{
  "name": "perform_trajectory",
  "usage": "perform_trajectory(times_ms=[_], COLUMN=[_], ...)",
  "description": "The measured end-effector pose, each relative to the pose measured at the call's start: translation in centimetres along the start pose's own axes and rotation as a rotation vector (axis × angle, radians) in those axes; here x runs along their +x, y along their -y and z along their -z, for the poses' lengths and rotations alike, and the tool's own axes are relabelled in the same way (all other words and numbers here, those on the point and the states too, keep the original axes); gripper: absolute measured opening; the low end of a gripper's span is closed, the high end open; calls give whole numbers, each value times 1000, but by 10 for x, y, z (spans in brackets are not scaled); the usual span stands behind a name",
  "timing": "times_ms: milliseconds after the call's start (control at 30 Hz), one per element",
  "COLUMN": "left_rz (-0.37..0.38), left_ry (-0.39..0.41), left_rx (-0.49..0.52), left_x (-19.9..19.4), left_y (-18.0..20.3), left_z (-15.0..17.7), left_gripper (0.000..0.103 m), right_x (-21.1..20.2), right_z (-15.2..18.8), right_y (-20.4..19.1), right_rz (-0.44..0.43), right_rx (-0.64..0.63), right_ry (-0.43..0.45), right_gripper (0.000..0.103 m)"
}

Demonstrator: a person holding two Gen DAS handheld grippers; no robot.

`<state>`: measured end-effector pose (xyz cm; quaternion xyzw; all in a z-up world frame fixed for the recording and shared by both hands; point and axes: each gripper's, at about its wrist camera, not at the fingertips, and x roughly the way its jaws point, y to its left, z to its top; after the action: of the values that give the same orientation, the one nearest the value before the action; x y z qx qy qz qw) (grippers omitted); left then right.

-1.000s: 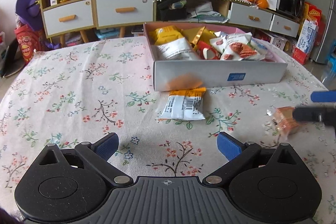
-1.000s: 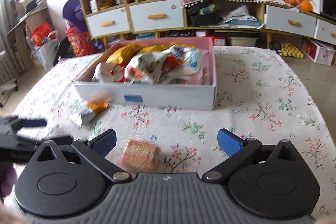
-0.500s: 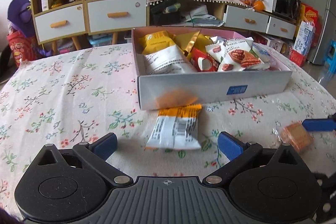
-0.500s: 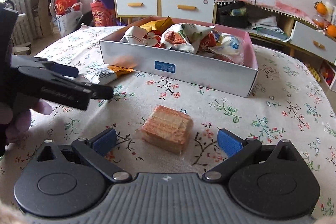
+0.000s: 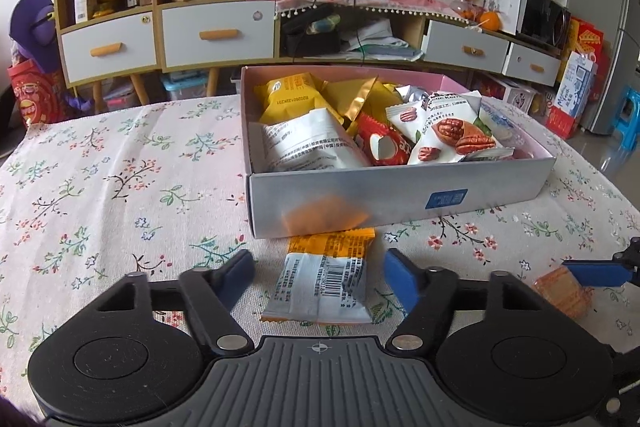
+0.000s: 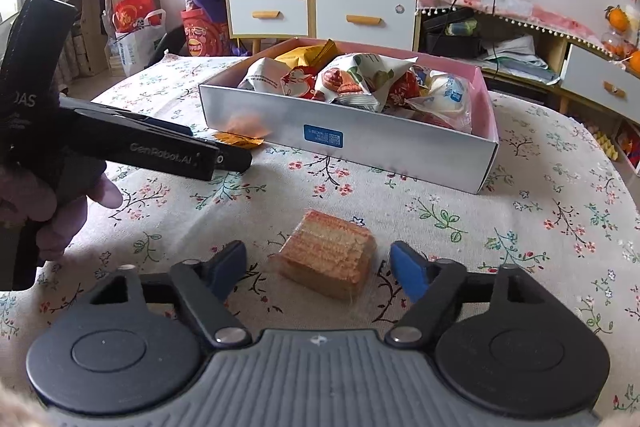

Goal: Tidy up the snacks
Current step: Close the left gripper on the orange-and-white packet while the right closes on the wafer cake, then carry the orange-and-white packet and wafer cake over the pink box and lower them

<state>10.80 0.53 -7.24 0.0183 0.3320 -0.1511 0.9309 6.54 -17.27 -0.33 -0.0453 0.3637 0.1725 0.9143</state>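
A white and orange snack packet [image 5: 324, 275] lies flat on the floral tablecloth just in front of the grey snack box [image 5: 400, 193]. My left gripper [image 5: 320, 277] is open with its blue pads on either side of the packet. A wrapped layered wafer cake [image 6: 328, 259] lies on the cloth in the right wrist view. My right gripper [image 6: 320, 269] is open around it, not touching. The cake also shows at the far right of the left wrist view [image 5: 562, 291]. The box [image 6: 360, 141] holds several snack bags.
The left gripper's body and the hand holding it [image 6: 100, 147] fill the left side of the right wrist view. Cabinets with drawers [image 5: 168, 39] and cluttered shelves stand behind the table. The floral cloth [image 5: 100, 187] stretches to the left of the box.
Both grippers have moved forward and lower. The packet now sits between the left pads and the cake between the right pads. Both stay open.
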Motion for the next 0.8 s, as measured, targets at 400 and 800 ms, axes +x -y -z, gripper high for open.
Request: perform_trajectory(times_ms=[400, 800], left_rz=[20, 42], left_ry=[-53, -102], left_rx=[-2, -47], left_x=[-9, -31], left_y=[9, 8], left_z=[-2, -7], left_gripper=[38, 37], right_x=[-1, -5], right_z=[-7, -22], right_y=[3, 3], right_rz=[-2, 9], right_rx=[20, 41], right_ry=[-25, -15], right_gripper=[41, 39])
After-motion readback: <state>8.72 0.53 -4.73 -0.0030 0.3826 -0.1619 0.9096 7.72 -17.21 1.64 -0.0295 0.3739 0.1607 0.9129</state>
